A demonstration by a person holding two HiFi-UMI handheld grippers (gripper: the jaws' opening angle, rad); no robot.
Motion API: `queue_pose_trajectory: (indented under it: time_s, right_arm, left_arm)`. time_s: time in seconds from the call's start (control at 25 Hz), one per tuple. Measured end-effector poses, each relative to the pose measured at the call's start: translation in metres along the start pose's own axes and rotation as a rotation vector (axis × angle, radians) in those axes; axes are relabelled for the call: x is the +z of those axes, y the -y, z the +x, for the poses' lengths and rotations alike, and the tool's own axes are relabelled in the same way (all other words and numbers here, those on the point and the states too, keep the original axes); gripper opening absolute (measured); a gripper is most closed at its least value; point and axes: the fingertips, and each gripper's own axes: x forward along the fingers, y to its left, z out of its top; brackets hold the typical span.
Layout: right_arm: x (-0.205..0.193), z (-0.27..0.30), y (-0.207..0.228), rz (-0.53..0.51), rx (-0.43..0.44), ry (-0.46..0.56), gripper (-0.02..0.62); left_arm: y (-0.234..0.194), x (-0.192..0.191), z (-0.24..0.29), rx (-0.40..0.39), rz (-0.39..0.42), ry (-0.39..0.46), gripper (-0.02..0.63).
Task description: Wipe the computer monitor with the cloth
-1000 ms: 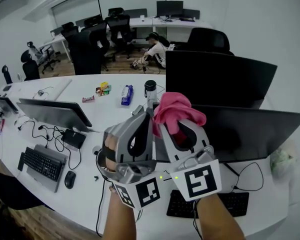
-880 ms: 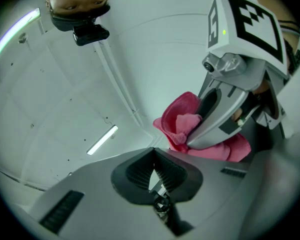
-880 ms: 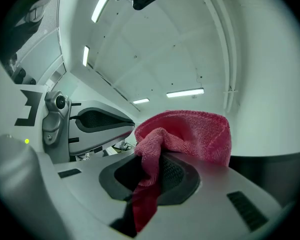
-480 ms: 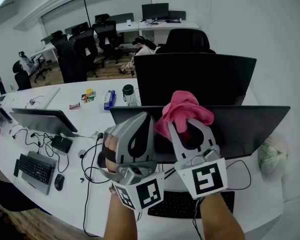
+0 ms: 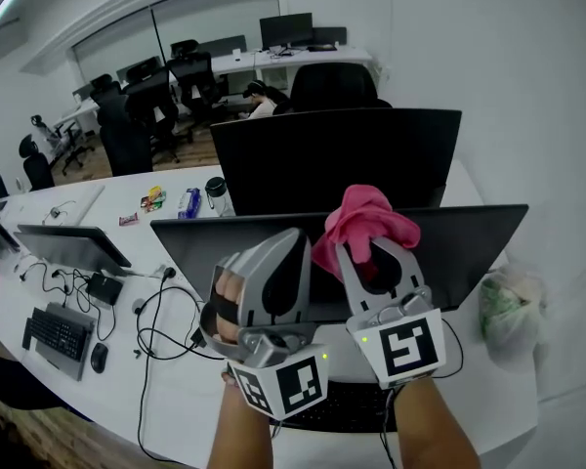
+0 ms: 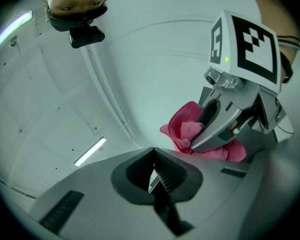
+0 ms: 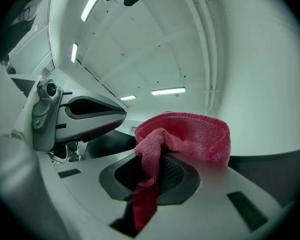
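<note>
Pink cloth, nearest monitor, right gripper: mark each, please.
pink cloth (image 5: pixel 369 215): head view, bunched top above the jaws
nearest monitor (image 5: pixel 469 252): head view, dark panel right of the cloth
right gripper (image 5: pixel 374 249): head view, midway between its fingertips

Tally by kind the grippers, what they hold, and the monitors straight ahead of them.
Grippers: 2, left gripper and right gripper
Pink cloth: 1
Black monitors: 2, near monitor and rear monitor
Total: 5

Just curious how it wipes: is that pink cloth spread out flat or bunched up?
Bunched up. The right gripper pinches the pink cloth between its jaws, and crumpled folds bulge out above them.
</note>
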Motion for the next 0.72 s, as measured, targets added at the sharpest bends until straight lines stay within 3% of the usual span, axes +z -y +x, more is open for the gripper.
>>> queue_pose_trajectory:
  time_s: [0.32,0.56,0.72]
  right_arm:
    - [-0.008,-0.019,0.024,-0.009,0.006,-0.015,0.063]
    - [0.005,-0.034,0.021,0.0,0.003,0.061,0.063]
    - [0.018,-0.055,0.011,0.025,-0.002,0.102,0.063]
  left_arm:
    - [0.03,0.031,0.014,-0.033,0.015,0.012,0.006]
    - [0.03,0.034,0.01,-0.05,0.013,0.017,0.005]
    - [0.036,0.038,-0.003,-0.073,-0.037,0.01,0.006]
